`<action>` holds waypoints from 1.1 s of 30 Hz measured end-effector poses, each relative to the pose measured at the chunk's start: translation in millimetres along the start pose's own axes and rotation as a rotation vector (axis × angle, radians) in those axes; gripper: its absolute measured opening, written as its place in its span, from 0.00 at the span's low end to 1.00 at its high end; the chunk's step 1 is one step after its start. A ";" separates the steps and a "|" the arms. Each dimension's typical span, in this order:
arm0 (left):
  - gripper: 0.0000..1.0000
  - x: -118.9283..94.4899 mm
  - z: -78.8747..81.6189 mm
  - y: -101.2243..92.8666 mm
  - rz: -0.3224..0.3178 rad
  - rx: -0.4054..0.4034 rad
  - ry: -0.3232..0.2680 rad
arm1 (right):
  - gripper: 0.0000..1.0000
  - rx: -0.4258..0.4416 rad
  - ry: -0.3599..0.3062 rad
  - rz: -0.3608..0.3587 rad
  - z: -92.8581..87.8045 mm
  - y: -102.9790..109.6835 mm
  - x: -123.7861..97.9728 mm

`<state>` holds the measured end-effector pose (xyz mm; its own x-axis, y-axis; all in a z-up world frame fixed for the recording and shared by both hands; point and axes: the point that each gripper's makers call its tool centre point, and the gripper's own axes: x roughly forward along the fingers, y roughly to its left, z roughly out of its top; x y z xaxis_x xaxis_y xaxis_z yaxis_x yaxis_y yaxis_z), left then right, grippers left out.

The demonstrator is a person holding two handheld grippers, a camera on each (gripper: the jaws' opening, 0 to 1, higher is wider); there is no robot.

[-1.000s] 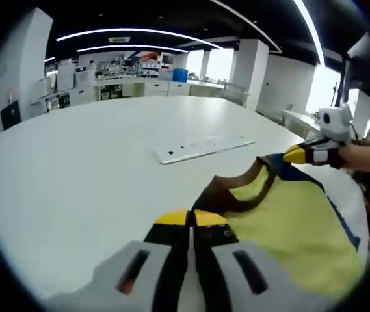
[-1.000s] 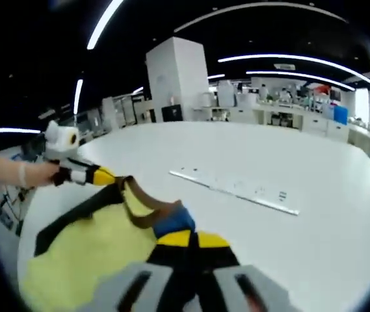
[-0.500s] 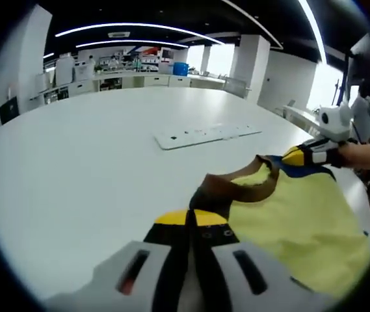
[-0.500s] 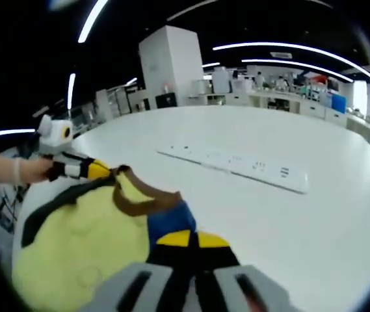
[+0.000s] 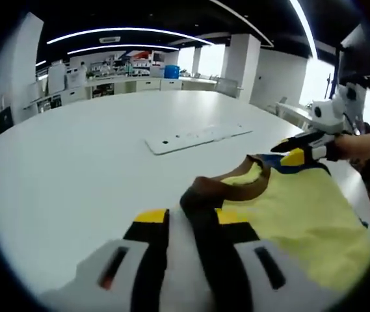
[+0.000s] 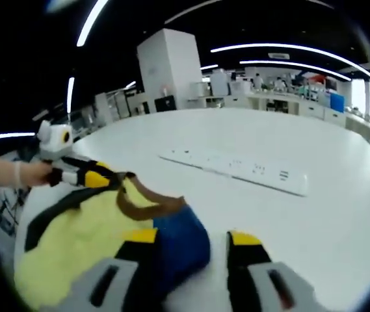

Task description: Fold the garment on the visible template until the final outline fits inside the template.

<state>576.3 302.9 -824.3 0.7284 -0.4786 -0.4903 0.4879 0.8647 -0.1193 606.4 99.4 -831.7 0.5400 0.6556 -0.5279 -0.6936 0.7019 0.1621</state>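
White table [image 5: 74, 162] runs wide under both views, in a big room lit by long ceiling strips. Half a second ago both pairs of jaws were pinched shut on the cloth; now both stand parted. In the left gripper view the left gripper [image 5: 192, 216] at 6 o'clock has spread its yellow-tipped jaws, with the brown collar strip of the garment [image 5: 295, 214] lying between them, loose rather than clamped. In the right gripper view the right gripper [image 6: 191, 235] at 6 o'clock has opened wide, and the blue shoulder patch that it held now rests on the table against its left jaw.

That garment is a yellow shirt with a brown neckband, blue at one shoulder and dark trim along its edge. It lies rumpled at 4 o'clock in the left gripper view and at 8 o'clock in the right gripper view [image 6: 74, 247].

Farther out, each gripper shows in the other's view at the shirt's far corner, held by a hand [image 6: 22, 173]. Beyond the shirt a long white power strip [image 6: 237, 170] lies flat at 12 o'clock, well apart from it
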 end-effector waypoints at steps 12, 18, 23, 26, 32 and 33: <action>0.93 -20.0 12.6 -40.1 -0.125 0.022 -0.007 | 1.00 -0.048 0.056 0.025 -8.2 32.4 -23.1; 0.99 -36.8 21.8 -47.0 -0.128 0.001 -0.028 | 1.00 -0.062 0.059 0.022 -2.0 39.4 -31.8; 0.99 -53.4 24.1 -57.1 -0.130 0.005 -0.027 | 1.00 -0.051 0.046 0.018 4.8 45.1 -46.4; 0.98 -66.7 25.6 -68.3 -0.132 -0.002 -0.039 | 0.97 -0.059 0.049 0.015 1.2 51.6 -60.8; 0.97 -88.7 17.8 -74.6 -0.137 0.009 -0.038 | 0.96 -0.054 0.055 -0.001 -10.8 58.9 -91.7; 0.96 -95.2 15.8 -82.5 -0.136 0.008 -0.037 | 0.96 -0.052 0.056 -0.001 -12.7 60.9 -96.2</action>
<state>474.4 274.7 -754.2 0.6722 -0.5971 -0.4377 0.5874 0.7900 -0.1757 506.2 75.5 -781.7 0.5144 0.6373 -0.5738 -0.7177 0.6862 0.1187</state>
